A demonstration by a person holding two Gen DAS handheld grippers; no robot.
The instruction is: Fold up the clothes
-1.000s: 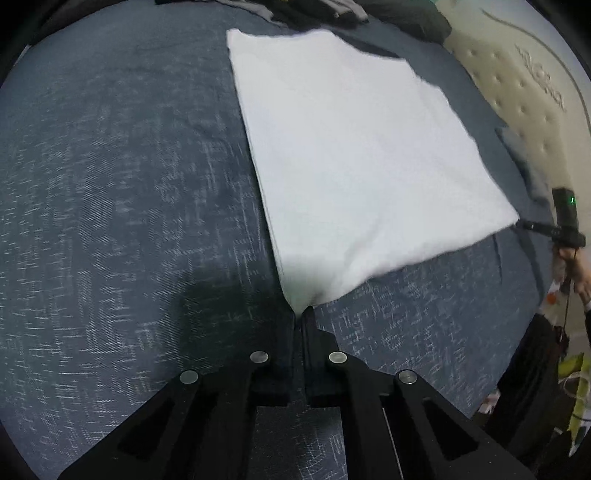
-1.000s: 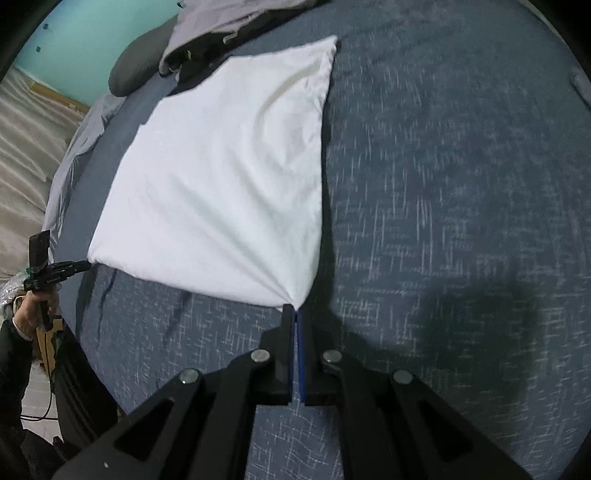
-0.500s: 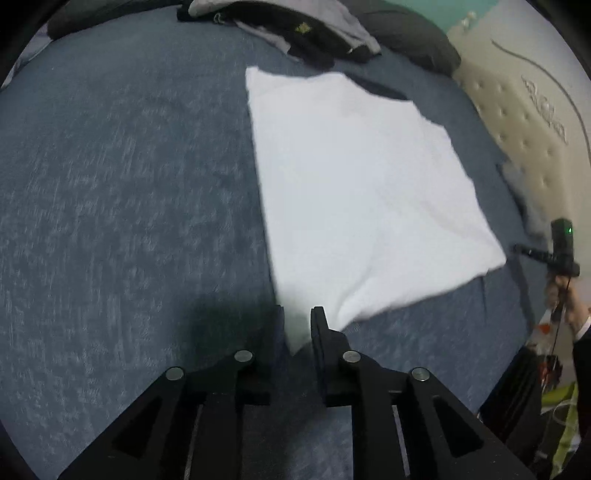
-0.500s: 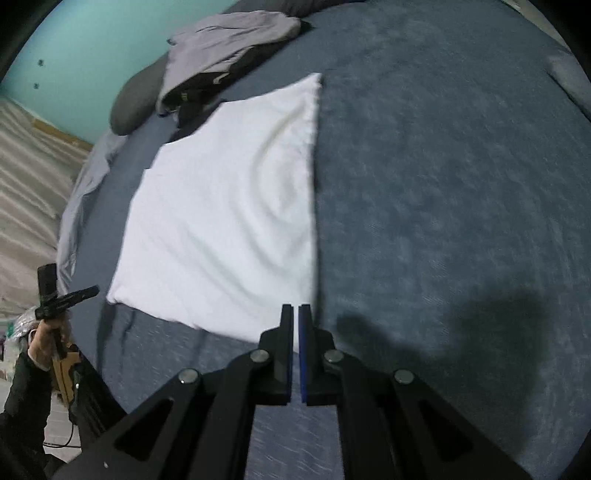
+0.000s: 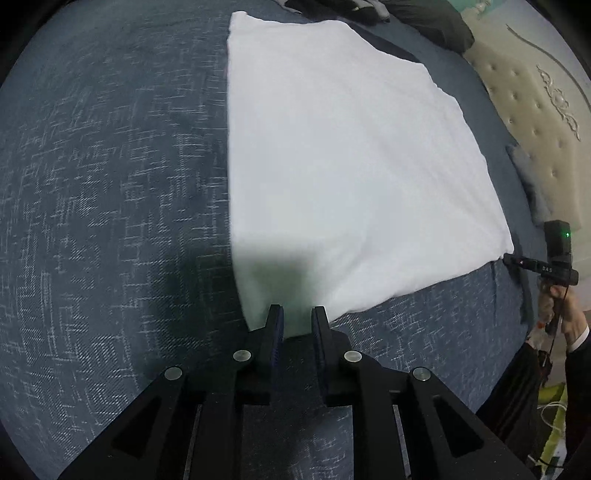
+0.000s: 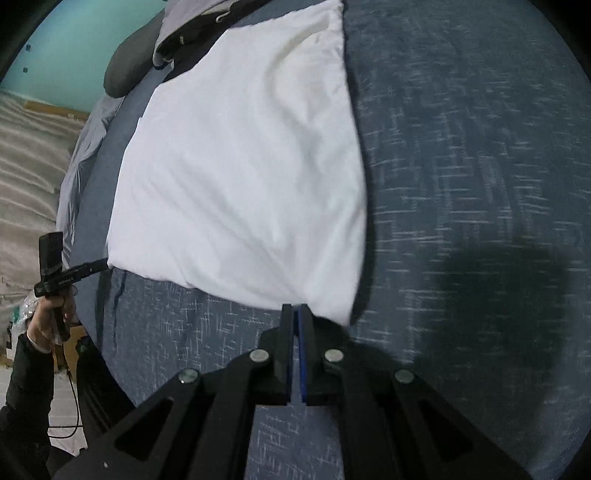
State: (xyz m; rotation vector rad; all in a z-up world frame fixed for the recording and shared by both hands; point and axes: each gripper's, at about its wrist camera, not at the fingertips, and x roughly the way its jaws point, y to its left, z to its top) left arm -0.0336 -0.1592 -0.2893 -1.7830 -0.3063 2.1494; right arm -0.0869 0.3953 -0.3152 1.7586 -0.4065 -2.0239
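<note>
white cloth (image 5: 343, 166) flat on bed (image 5: 110, 184); clothes pile (image 6: 192, 26) beyond | left fingers (image 5: 276, 325) narrowly apart (right (image 6: 295, 314) seemingly pinching hem)

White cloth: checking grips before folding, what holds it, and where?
The right gripper pinches the white cloth at its near corner; the left gripper is open, holding nothing.

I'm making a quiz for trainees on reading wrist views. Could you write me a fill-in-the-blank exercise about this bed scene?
1. The folded cloth lying on the bed is ____ in colour.
2. The bedspread under it is dark ____.
3. The left gripper has its jaws ____, with the cloth's near corner showing between them.
4. The right gripper has its jaws ____ at the cloth's near edge.

Missing words: white; blue; open; shut
</note>
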